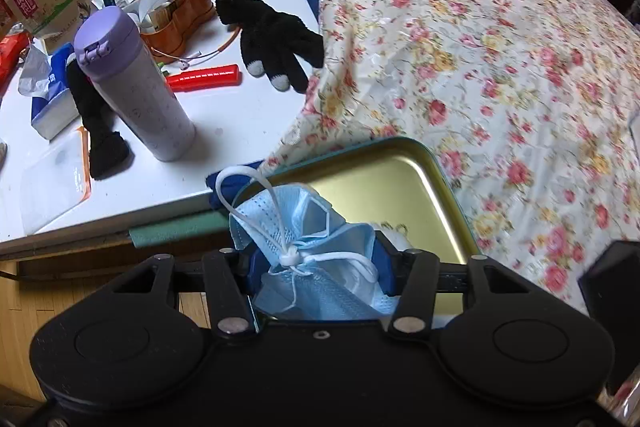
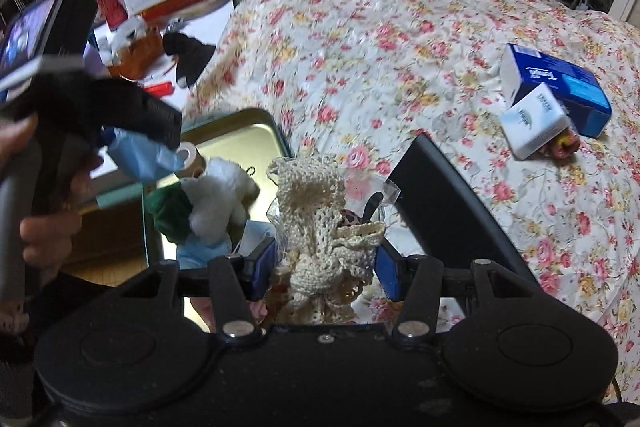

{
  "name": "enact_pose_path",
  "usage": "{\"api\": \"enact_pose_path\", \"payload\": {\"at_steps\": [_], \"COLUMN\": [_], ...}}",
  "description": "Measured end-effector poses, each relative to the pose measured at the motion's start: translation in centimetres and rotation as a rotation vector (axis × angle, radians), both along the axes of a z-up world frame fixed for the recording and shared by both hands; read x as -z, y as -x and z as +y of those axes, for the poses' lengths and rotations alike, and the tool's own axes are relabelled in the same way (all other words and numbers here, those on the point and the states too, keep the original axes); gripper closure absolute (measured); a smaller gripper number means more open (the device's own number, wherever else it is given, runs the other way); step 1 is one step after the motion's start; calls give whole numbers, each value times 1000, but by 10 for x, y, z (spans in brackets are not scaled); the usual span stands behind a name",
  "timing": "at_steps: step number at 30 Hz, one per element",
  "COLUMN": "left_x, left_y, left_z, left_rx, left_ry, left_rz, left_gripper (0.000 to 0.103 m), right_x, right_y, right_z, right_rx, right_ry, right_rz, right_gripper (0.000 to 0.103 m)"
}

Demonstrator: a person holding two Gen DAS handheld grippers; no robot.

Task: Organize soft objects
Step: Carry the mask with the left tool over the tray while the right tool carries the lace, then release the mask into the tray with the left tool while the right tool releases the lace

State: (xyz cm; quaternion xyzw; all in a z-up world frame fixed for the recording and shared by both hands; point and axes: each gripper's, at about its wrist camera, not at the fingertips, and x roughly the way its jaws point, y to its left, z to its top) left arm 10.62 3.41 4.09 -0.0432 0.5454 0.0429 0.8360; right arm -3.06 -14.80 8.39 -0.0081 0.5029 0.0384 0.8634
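left gripper [image 1: 320, 267]: jaws narrow, clamped on a crumpled blue face mask [image 1: 316, 255], white ear loops hanging loose over it; held above the near end of the tin tray [image 1: 400, 179]
right gripper [image 2: 326, 267]: jaws pinching a cream crochet piece [image 2: 320, 223] bunched with clear plastic wrap; sits above the near edge of the bed, just right of the tray
tray: gold inside, teal rim, at the bed's edge where it meets the table [image 1: 240, 107]; holds a white plush toy [image 2: 220, 199], something dark green, probably a tape roll (blurred)
bed [image 1: 500, 67]: floral cover; blue and white tissue packs [image 2: 552, 95] toward its right side
table: white, cluttered; lilac bottle [image 1: 132, 83] upright, black glove [image 1: 272, 39] at the edge next to the bed, second black glove by the near edge, red case, desk calendar at the far edge
room: wood floor, shelves behind the table, purple sofa and wooden chair beyond the bed
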Motion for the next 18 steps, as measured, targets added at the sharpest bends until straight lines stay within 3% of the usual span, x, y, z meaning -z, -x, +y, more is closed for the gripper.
{"api": "enact_pose_path", "payload": {"at_steps": [8,12,14,18], "left_x": [26,19,16,14], "left_y": [-18,-24,-25,-24], "left_z": [2,5,8,12], "left_rx": [-1,-3,-24,-35], "left_ry": [-11,-5,-17,-3], "left_rz": [34,2,-15,-25], "left_gripper": [52,48,40,38], "right_x": [21,29,32,35], "right_y": [-26,-40,-47,-60], "right_z": [17,29,35,48], "right_rx": [-23,-43,-58,-84], "right_ry": [34,32,29,30], "right_rz": [47,65,69,66], "right_gripper": [53,53,53,52]}}
